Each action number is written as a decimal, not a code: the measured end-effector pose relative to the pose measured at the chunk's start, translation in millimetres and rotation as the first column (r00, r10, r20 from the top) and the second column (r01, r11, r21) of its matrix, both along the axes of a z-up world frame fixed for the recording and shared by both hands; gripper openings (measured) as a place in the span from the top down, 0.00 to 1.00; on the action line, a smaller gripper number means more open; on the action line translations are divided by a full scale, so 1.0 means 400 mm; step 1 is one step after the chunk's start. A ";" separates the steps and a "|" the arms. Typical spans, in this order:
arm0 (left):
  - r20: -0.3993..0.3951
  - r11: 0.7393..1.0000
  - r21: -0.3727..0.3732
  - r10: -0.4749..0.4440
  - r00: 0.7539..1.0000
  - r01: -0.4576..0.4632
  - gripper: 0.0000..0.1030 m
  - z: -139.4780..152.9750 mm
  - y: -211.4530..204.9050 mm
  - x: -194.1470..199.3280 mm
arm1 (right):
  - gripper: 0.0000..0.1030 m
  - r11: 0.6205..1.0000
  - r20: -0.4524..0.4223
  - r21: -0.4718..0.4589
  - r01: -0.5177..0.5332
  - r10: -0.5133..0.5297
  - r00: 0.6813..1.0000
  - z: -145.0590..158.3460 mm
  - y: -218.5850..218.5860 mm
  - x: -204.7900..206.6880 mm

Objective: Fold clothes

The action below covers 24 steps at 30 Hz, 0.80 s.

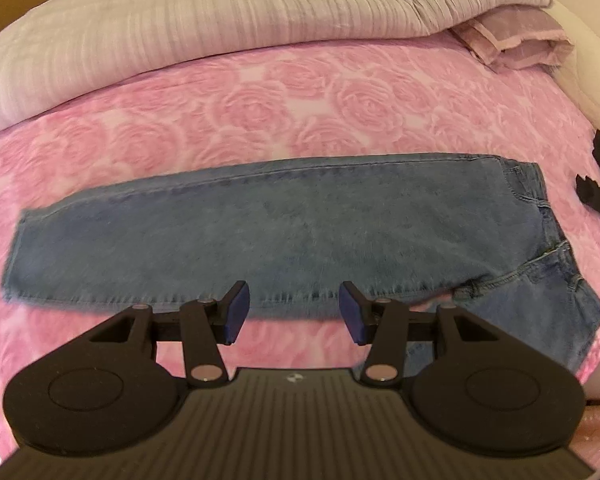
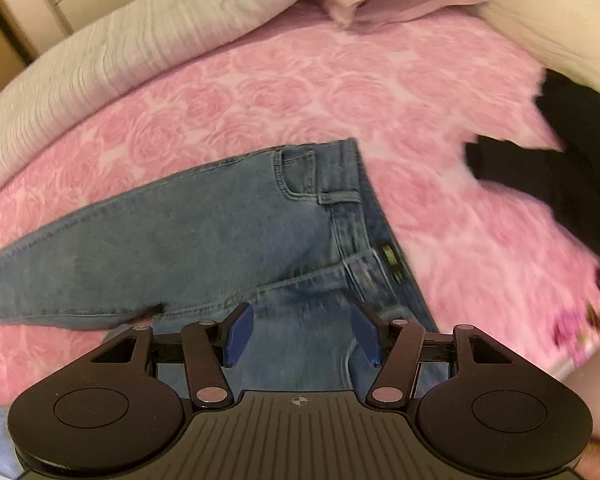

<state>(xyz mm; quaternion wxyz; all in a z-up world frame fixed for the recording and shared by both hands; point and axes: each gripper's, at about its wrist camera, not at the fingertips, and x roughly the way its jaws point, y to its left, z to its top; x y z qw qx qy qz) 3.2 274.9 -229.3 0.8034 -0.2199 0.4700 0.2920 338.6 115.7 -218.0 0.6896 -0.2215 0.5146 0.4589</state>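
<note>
Black gripper [image 1: 294, 312], blue pads [image 1: 236, 312], ribbed grey housing, silver pins

Bed surface: pink rose-pattern cover [image 1: 260, 100]. Lying directly on it: blue jeans [image 1: 260, 232], black garment [image 2: 560, 160], grey ribbed blanket [image 1: 180, 32], folded pink cloth [image 1: 516, 44].

Both wrist views steeply over jeans [image 1: 284, 224]

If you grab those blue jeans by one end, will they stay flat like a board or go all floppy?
Probably floppy: the jeans are soft denim lying flat on the pink bedspread, so the free end would likely sag and drag. They look thick with heavy seams, so likely weighty for cloth. The fuzzy-looking bedspread may grip them, so pushing would probably bunch them rather than slide.
</note>
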 end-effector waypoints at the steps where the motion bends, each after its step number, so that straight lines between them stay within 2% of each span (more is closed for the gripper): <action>1: 0.001 1.000 0.000 -0.013 1.000 0.013 0.56 -0.022 0.012 0.024 | 0.44 1.000 0.000 -0.006 -0.024 0.024 1.000 -0.023 0.026 0.014; 4: 0.002 0.998 0.003 -0.058 0.998 0.058 0.56 -0.088 0.048 0.108 | 0.44 0.992 -0.001 -0.017 -0.128 0.128 0.992 -0.102 0.118 0.068; 7: 0.016 0.992 0.014 -0.123 0.992 0.123 0.56 -0.145 0.091 0.185 | 0.44 0.964 0.000 -0.008 -0.264 0.264 0.964 -0.172 0.225 0.115; 10: 0.021 0.979 0.044 -0.201 0.979 0.200 0.56 -0.194 0.125 0.270 | 0.44 0.909 0.032 0.008 -0.418 0.417 0.908 -0.213 0.358 0.044; 14: -0.005 0.955 0.073 -0.287 0.958 0.286 0.56 -0.250 0.161 0.378 | 0.44 0.816 0.092 0.005 -0.578 0.575 0.813 -0.269 0.500 -0.022; 18: -0.047 0.930 0.048 -0.361 0.931 0.363 0.56 -0.287 0.208 0.444 | 0.44 0.750 0.083 -0.028 -0.661 0.661 0.746 -0.330 0.601 -0.010; 22: -0.071 0.892 0.022 -0.449 0.891 0.452 0.56 -0.315 0.255 0.446 | 0.44 0.708 0.001 -0.046 -0.705 0.705 0.709 -0.377 0.649 0.027; 24: -0.092 0.877 0.021 -0.476 0.875 0.479 0.56 -0.328 0.277 0.445 | 0.44 0.703 -0.040 -0.046 -0.710 0.709 0.704 -0.389 0.661 0.039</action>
